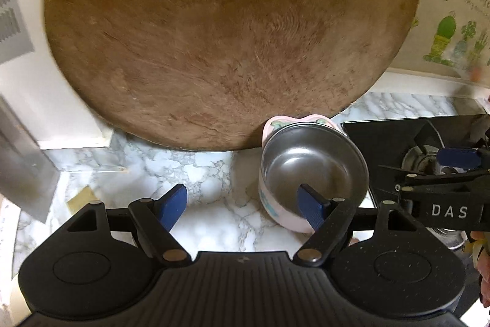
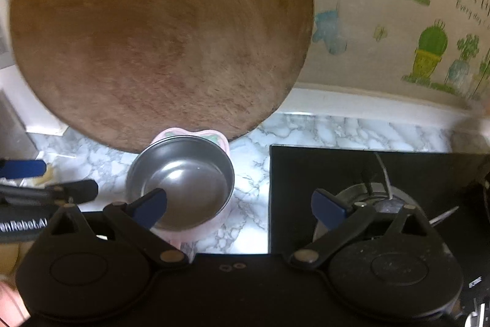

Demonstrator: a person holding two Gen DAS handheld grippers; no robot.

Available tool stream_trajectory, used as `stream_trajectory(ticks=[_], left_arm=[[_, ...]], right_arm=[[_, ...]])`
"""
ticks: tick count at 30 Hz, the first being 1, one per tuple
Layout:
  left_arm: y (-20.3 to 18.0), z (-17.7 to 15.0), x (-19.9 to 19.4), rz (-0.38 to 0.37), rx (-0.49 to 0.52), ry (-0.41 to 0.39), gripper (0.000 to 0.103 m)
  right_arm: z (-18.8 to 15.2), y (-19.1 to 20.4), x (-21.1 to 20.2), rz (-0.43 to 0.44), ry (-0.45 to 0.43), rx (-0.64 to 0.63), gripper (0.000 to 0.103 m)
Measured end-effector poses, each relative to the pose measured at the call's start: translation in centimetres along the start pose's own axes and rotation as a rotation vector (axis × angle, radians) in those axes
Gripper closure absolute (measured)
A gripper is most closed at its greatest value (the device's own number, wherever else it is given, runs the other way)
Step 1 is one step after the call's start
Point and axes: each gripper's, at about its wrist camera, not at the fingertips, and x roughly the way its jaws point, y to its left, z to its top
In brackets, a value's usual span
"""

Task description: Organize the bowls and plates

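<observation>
Marble-patterned worktop (image 1: 211,173) is stretching across the lower middle of both views, white with grey veins. Filling the upper frame, a big round wooden board (image 1: 229,29), scuffed and grainy, is leaning upright. Touching its lower edge, a small pink bowl (image 1: 277,206) with a shiny steel lining is sitting mouth-up, lower centre. Left gripper (image 1: 245,204) and right gripper (image 2: 239,204) are hovering with fingers released, grasping nothing.

A pink-walled bowl (image 2: 180,192) with a steel inside stands on the marble-patterned desk (image 2: 337,127), against the foot of a big round wooden board (image 2: 159,36) leaning upright. The right gripper (image 2: 239,204) hovers with jaws wide apart, its left fingertip over the bowl, its right one over the black gas hob (image 2: 352,173).
</observation>
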Motion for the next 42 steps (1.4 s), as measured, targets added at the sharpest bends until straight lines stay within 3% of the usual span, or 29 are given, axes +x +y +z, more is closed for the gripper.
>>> stream_trajectory(ticks=[11,20,25,30,37,42], left_arm=[[-0.3,1.5,5.4,0.007,-0.011,0.053,0.024],[-0.6,1.3,7.9,0.043,0.001,0.091,0.026],[-0.5,1.1,8.8,0.026,-0.007,0.117,0.041],[-1.2,0.7,8.7,0.023,0.008,0.118,0.063],[-2.0,1.0,8.7,0.013,0.009,0.132,0.076],[-2.4,0.9,8.8,0.006,0.010,0.135,0.088]], right_arm=[[0.7,-1.0,5.6,0.012,0.091,0.069,0.018],[0.1,-0.8,7.8,0.021,0.134,0.068,0.027],[-0.2,-0.4,8.8,0.020,0.153,0.067,0.035],[-0.4,0.0,9.3,0.012,0.169,0.078,0.049],[-0.6,0.4,9.2,0.022,0.172,0.075,0.067],[-0.8,0.6,9.3,0.015,0.179,0.068,0.074]])
